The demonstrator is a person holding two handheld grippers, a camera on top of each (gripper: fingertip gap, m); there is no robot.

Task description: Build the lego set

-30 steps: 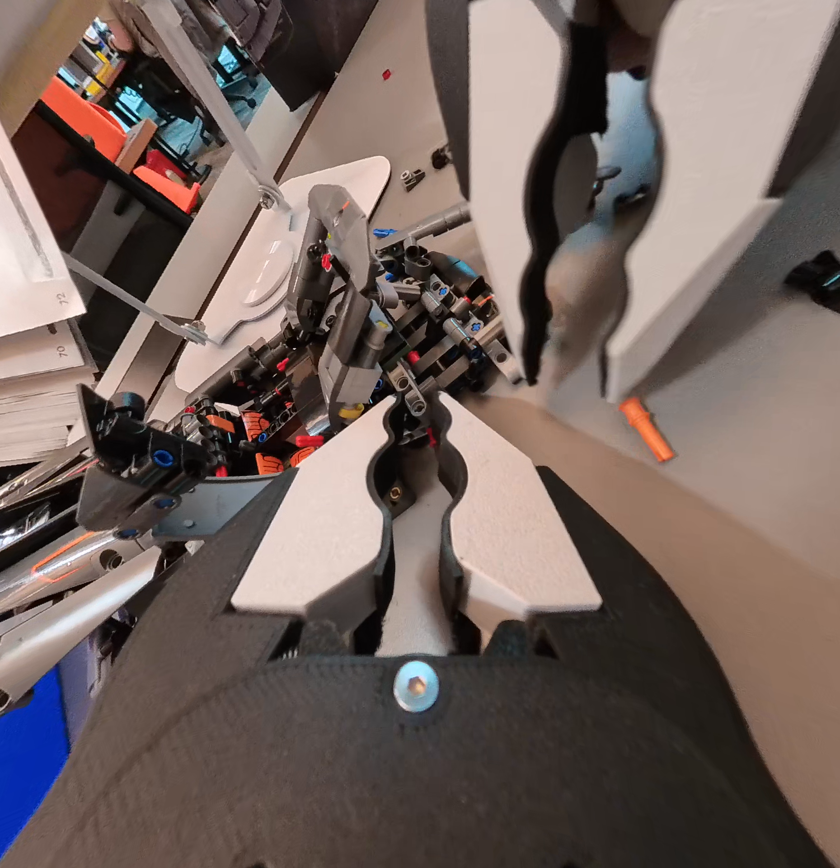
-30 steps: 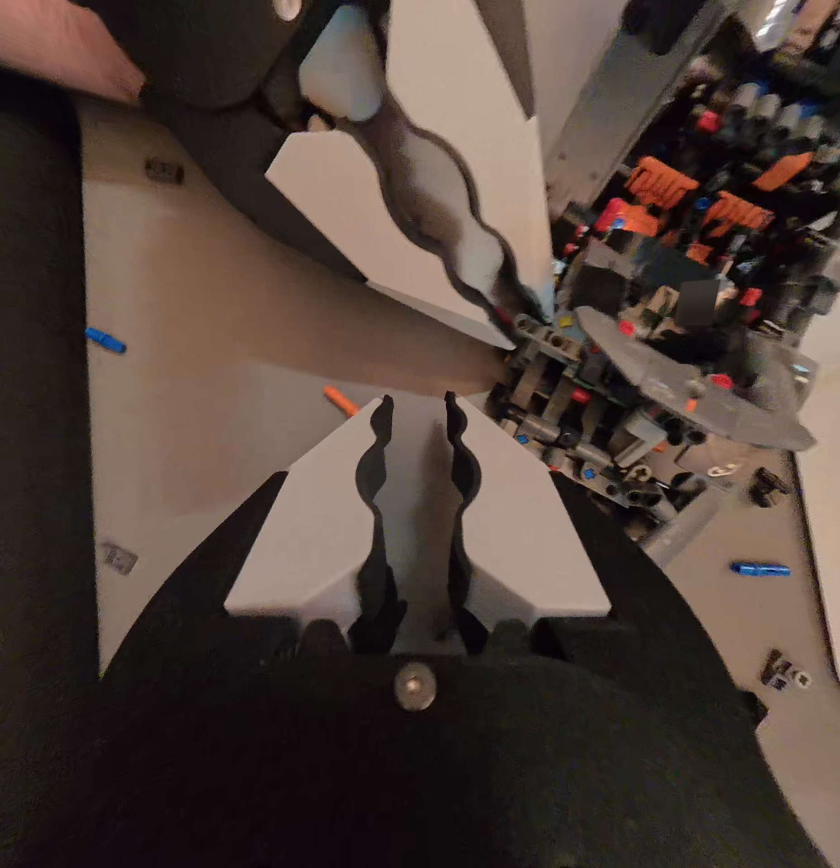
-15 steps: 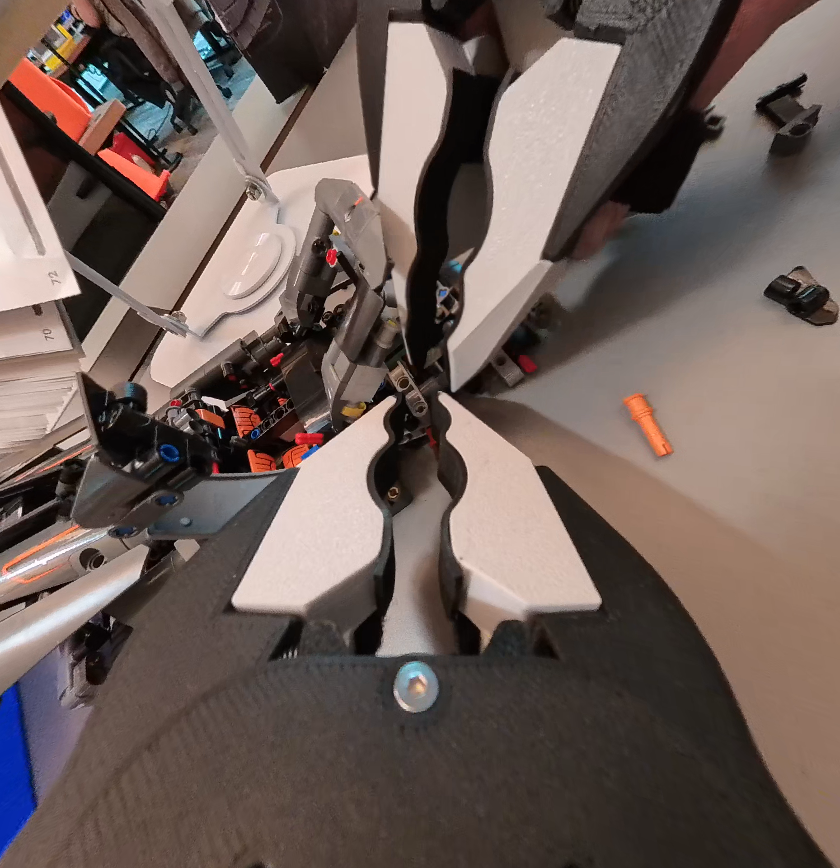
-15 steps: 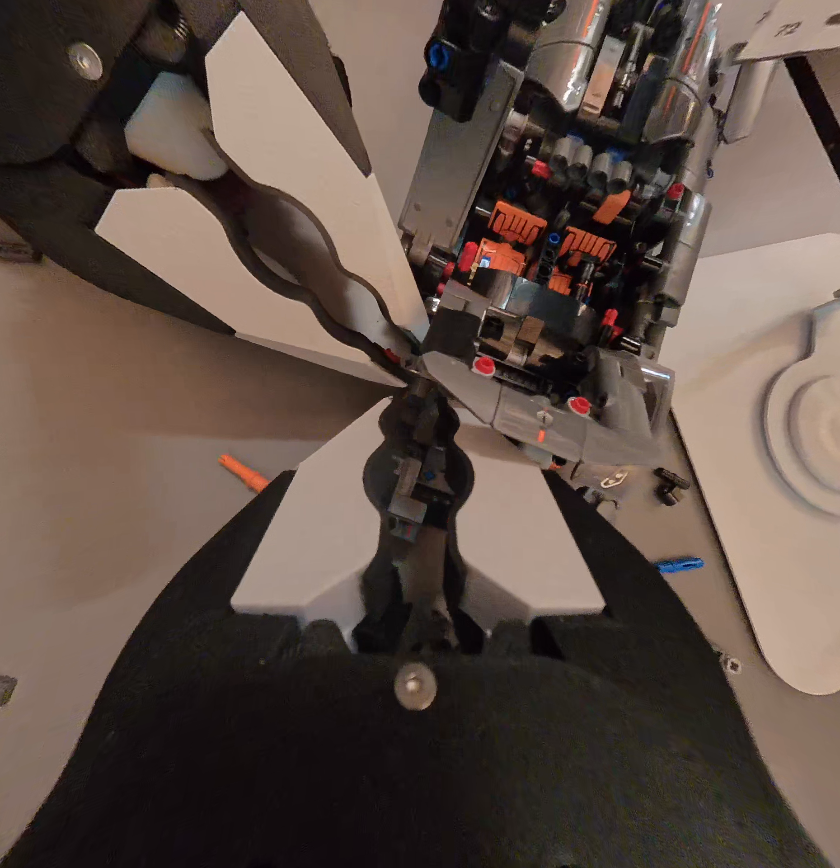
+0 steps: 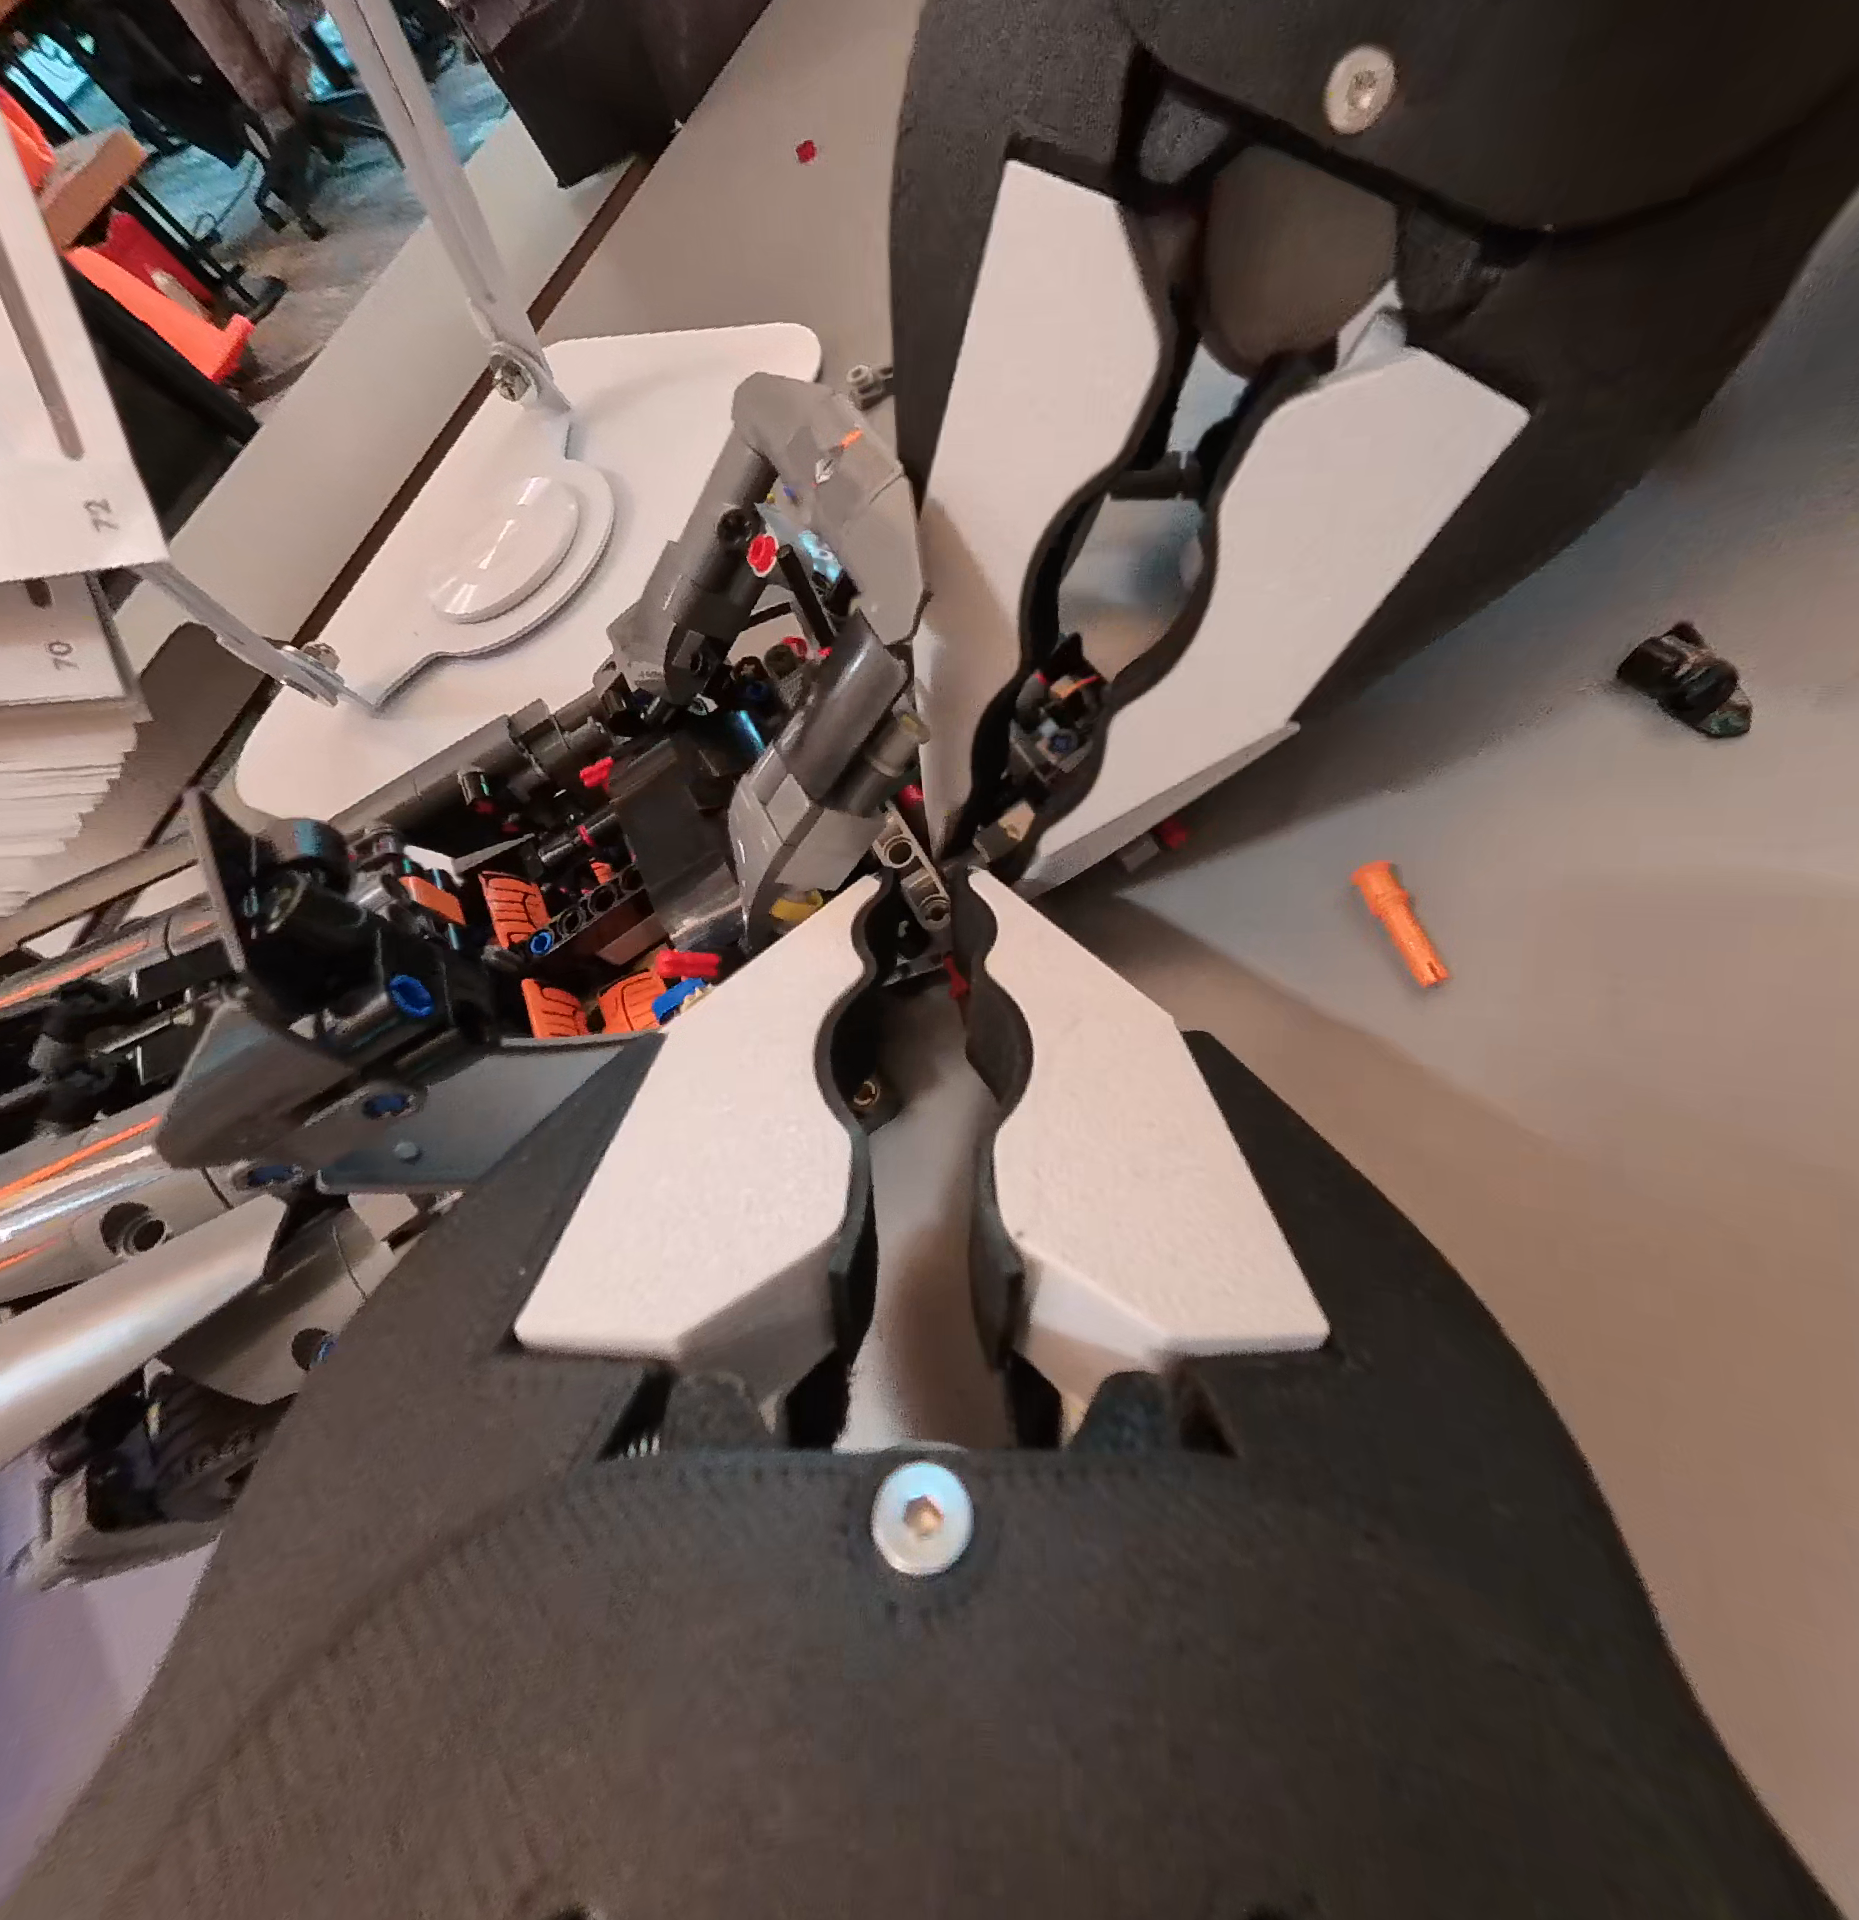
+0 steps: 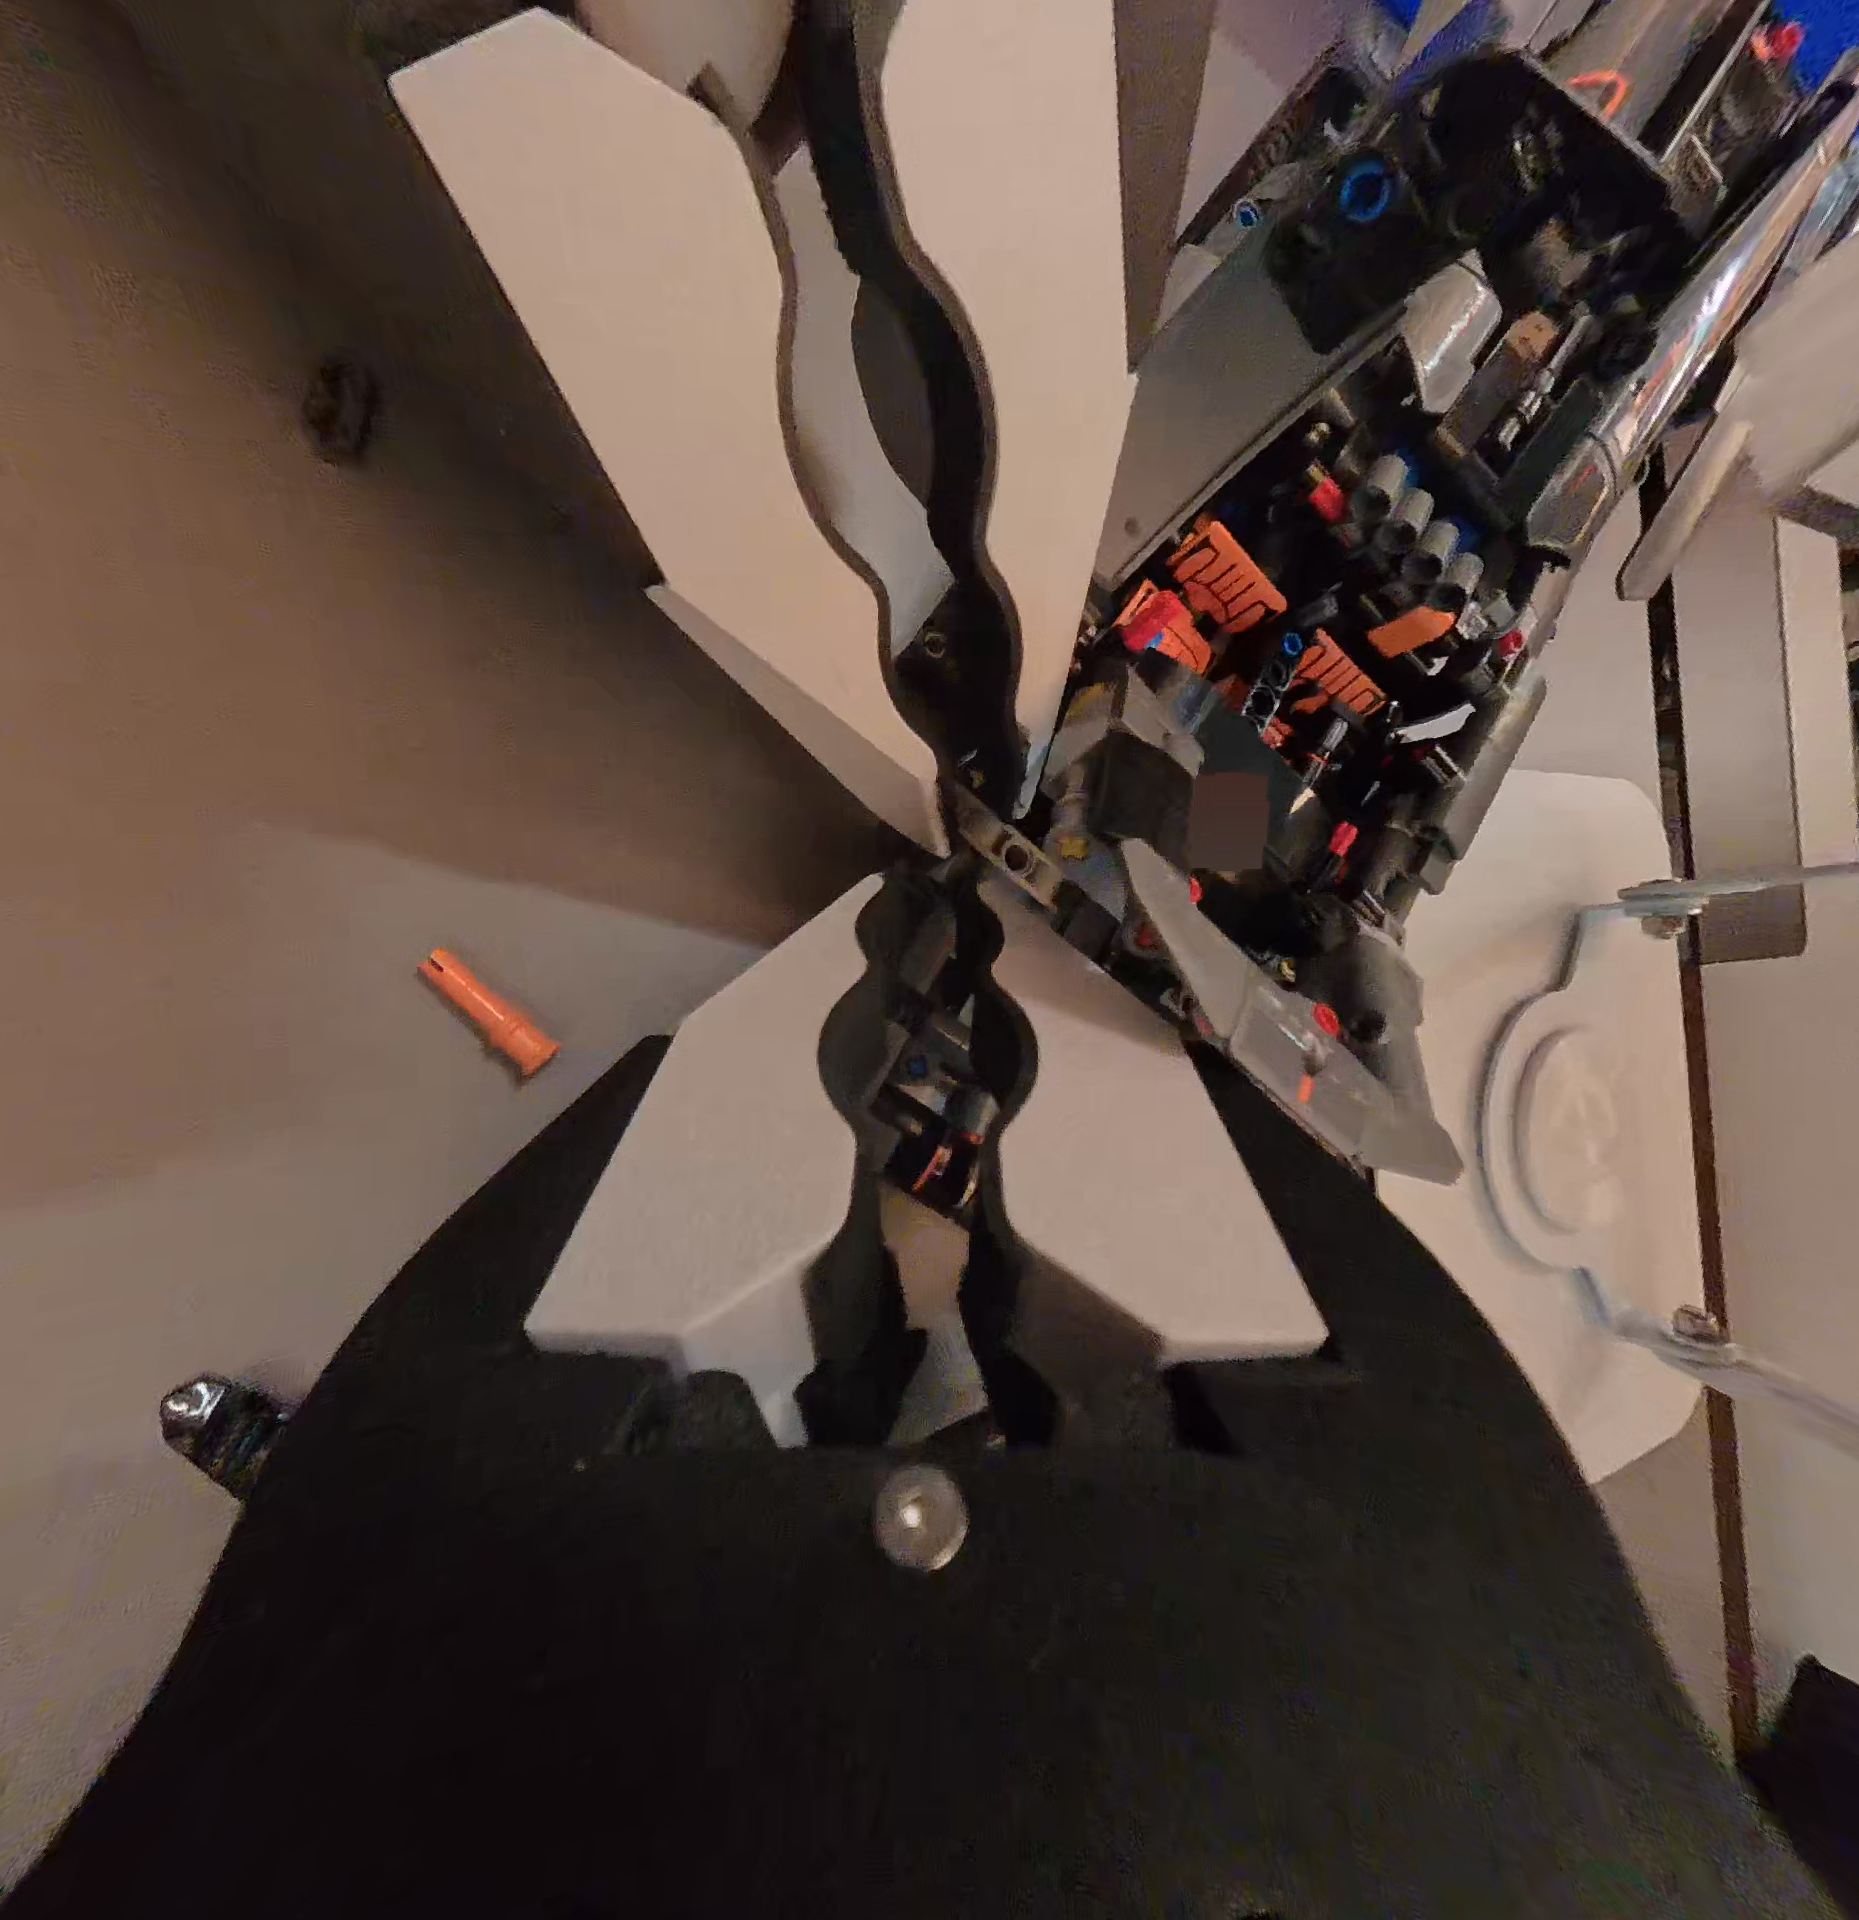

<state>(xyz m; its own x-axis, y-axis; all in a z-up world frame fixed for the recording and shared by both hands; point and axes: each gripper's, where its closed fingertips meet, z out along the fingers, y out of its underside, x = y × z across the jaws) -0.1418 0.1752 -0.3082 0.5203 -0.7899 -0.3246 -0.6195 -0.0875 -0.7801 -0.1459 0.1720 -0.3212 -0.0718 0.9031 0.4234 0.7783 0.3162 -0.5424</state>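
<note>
The lego model, a large grey, silver and black car with orange seats, lies on the grey table; it also shows in the right wrist view. My left gripper is shut on a grey beam at the model's near end. My right gripper is shut on a small black sub-assembly with orange and blue details, at the same end of the model. The two grippers' tips nearly touch. In the left wrist view the right gripper comes in from the upper right with the black piece between its fingers.
An orange pin lies loose on the table to the right, and a black part lies farther right. A white stand base sits behind the model. A stack of instruction pages is at the left. My two grippers' fingertips are within a few centimetres of each other.
My right gripper has swung in from the right, closed on the small black sub-assembly and met the left gripper's tips. My left gripper has kept its hold and barely moved.
</note>
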